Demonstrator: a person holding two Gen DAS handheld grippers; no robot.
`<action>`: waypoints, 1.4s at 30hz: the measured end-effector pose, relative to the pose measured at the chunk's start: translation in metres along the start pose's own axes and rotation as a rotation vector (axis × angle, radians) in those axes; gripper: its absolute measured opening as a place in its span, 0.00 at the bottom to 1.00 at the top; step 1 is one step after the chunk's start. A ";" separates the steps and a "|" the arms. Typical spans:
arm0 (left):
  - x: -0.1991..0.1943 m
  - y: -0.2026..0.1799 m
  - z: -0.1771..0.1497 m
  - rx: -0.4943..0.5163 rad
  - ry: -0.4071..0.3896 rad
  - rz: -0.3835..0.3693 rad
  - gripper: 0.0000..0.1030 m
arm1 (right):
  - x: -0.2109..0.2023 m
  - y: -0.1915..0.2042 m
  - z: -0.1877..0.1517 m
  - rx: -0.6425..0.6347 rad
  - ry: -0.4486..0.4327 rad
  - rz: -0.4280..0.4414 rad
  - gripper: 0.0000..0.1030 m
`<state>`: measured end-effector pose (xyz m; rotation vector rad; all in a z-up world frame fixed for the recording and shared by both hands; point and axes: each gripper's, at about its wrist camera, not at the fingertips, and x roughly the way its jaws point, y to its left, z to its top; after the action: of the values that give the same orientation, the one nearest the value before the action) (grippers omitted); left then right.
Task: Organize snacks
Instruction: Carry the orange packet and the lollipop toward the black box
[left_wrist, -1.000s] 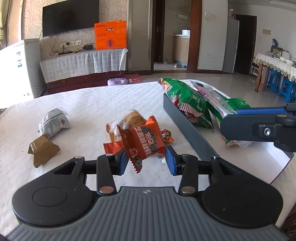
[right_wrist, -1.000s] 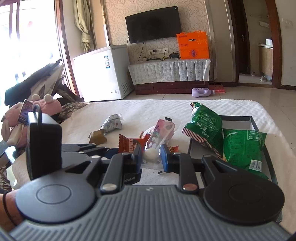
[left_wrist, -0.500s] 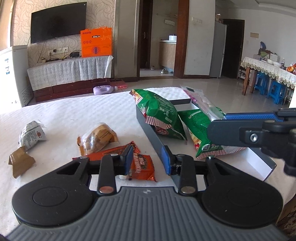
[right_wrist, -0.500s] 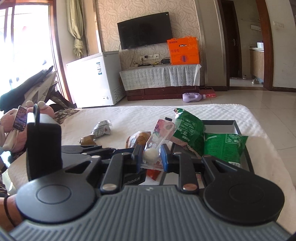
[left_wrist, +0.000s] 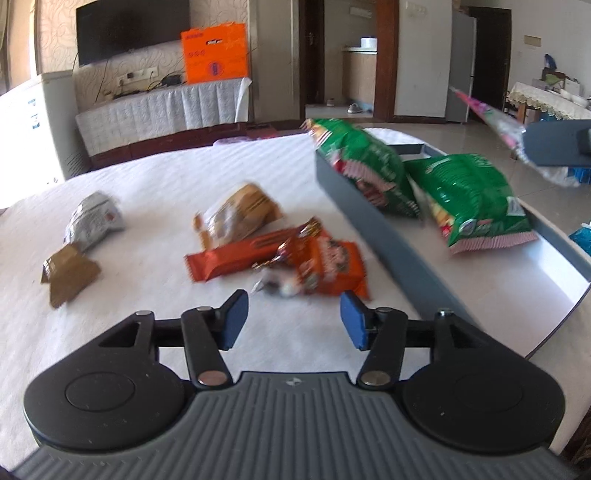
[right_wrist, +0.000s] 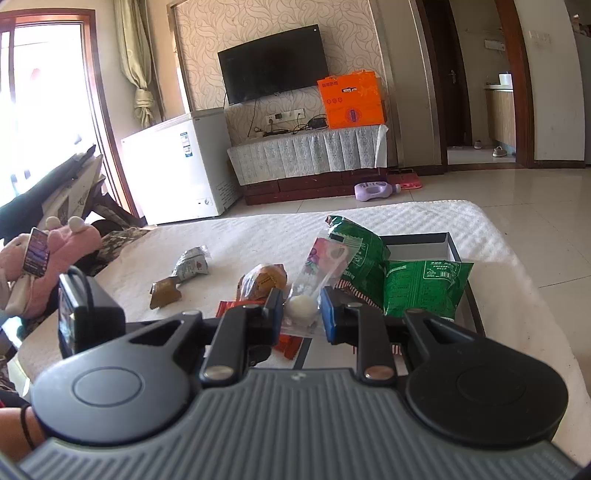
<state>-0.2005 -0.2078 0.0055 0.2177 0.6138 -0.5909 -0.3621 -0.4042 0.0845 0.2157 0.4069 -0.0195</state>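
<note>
Nearest, left gripper (left_wrist: 293, 319) spread wide and empty, poised just short of the loose pile on the white tablecloth (left_wrist: 155, 184). Right gripper (right_wrist: 301, 314) clamped on a clear candy bag (right_wrist: 314, 275), lifted off the table, hanging at the near edge of the grey tray (right_wrist: 456, 245); not yet put down.

Just past the left fingers, unsorted: a square orange packet (left_wrist: 327, 267) with a small wrapped candy (left_wrist: 275, 286) touching its near corner, a long orange bar (left_wrist: 236, 258) beside it, then a clear-wrapped brown cake (left_wrist: 238, 216). Further left, apart from these, a brown packet (left_wrist: 68, 271) and a silver packet (left_wrist: 94, 219) touching each other.

Farther right, done so far, judging by position: two green chip bags, one (left_wrist: 364, 168) leaning over the tray wall, the other (left_wrist: 471, 199) lying flat inside. Plenty of bare tray floor nearer the camera.

Roughly a third along, probably: two in, one in the air, six left on the cloth.
</note>
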 end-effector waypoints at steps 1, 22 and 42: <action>-0.001 0.006 -0.002 -0.007 0.002 0.006 0.65 | 0.001 0.001 0.001 -0.004 0.001 0.002 0.25; 0.045 -0.023 0.034 -0.046 0.019 -0.060 0.67 | -0.003 -0.005 0.002 0.018 -0.008 0.022 0.25; -0.004 -0.009 0.035 -0.003 -0.107 -0.029 0.41 | -0.004 0.008 0.002 -0.007 -0.020 0.040 0.25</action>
<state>-0.1917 -0.2259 0.0359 0.1732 0.5150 -0.6255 -0.3647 -0.3972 0.0897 0.2161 0.3829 0.0191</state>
